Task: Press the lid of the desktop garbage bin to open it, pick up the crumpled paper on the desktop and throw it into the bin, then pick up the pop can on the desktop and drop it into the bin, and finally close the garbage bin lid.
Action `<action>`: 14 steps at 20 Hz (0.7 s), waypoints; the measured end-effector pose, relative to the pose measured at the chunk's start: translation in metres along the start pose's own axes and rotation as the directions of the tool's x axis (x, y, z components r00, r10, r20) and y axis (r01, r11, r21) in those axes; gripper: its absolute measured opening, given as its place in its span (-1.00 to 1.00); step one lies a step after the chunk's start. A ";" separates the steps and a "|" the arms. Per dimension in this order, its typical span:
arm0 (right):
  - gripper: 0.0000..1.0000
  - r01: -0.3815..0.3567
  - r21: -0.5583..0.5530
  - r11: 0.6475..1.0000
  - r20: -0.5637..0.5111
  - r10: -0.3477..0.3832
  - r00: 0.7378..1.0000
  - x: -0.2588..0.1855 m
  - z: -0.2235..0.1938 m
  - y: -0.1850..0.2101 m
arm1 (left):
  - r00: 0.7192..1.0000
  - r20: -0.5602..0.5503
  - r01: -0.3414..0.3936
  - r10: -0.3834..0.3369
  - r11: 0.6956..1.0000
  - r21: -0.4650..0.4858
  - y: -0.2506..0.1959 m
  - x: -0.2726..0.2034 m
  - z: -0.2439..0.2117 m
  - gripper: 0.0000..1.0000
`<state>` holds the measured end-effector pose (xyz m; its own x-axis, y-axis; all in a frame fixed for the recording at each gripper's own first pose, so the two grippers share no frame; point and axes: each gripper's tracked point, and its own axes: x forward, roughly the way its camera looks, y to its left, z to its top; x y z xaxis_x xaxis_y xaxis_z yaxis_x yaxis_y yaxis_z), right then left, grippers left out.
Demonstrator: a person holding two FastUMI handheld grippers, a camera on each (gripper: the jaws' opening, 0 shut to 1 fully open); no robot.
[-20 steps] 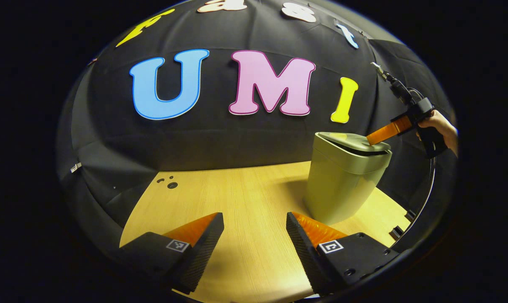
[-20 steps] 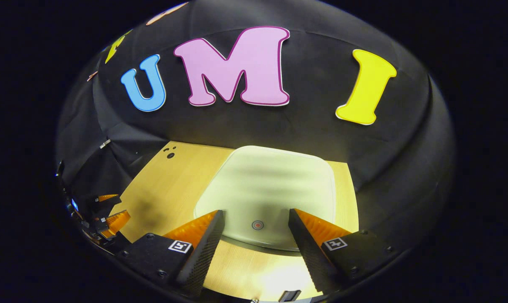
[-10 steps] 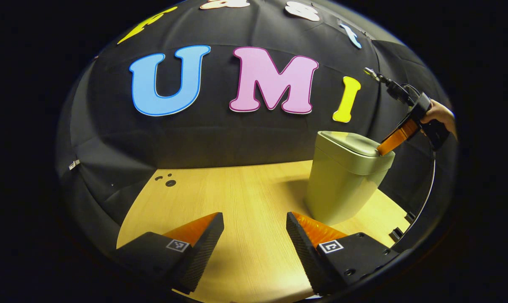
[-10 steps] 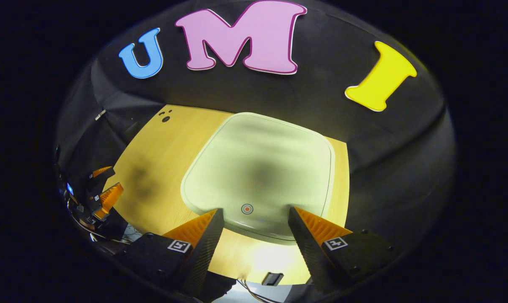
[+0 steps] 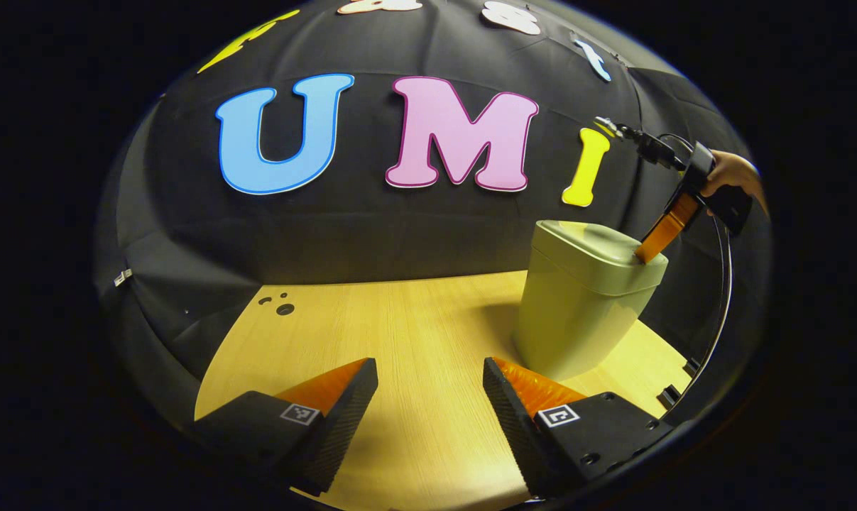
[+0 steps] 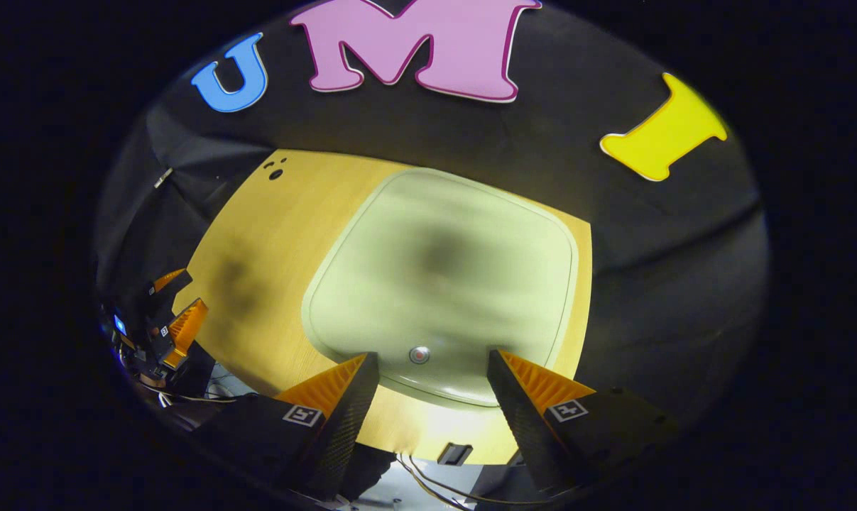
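Left gripper: closest thing in the left gripper view, fingers spread wide with nothing between them, hovering over bare tabletop. Also spotted small at the left edge of the right gripper view, jaws apart there too.

Markers: each finger block carries one little square black-and-white coded tag, so two per gripper. No words on them that I can read.

Table: one light wood-grain top, with a few small dark holes near its far left corner.

Right gripper: fingers wide apart, gripping nothing, angled steeply down over the near edge of the lid. In the left gripper view it sits at the bin's far right top edge with a fingertip on or just at the lid, can't tell if it's actually pressing. A hand holds its handle.

Garbage bin: just one, pale green, standing upright toward the right rear of the table, long axis vertical, body tapering a bit toward the base. No brand or writing visible on it.

Lid: rounded square, lying flat and closed on the bin.

Button: one small round red dot near the lid's near edge, sitting between the right gripper's fingers in the right gripper view.

Cables: a couple of thin wires below the table's near edge.
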<state>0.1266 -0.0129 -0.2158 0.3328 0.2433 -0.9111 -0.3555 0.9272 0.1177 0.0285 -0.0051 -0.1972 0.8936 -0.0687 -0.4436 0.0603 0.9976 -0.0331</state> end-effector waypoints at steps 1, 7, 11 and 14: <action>0.98 -0.004 -0.012 1.000 -0.060 0.003 0.998 0.002 -0.003 0.000 | 1.000 0.002 0.006 -0.006 1.000 -0.001 -0.002 0.001 0.001 0.92; 0.96 -0.040 -0.066 0.997 -0.058 0.036 0.998 -0.006 0.004 0.000 | 1.000 0.024 0.004 -0.003 1.000 -0.019 -0.005 -0.005 0.007 0.92; 0.87 -0.059 -0.042 0.997 0.087 0.063 0.994 -0.025 0.006 0.008 | 1.000 0.028 0.003 -0.003 1.000 -0.016 -0.006 -0.008 0.008 0.92; 0.87 -0.069 -0.039 0.997 0.196 0.076 0.978 -0.043 0.010 0.022 | 0.999 0.037 0.011 -0.010 1.000 -0.009 -0.009 -0.011 0.011 0.91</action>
<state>0.1135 0.0001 -0.1701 0.4696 0.3637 -0.8045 -0.4118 0.8962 0.1648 0.0231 -0.0132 -0.1818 0.9086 -0.0787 -0.4103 0.0657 0.9968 -0.0457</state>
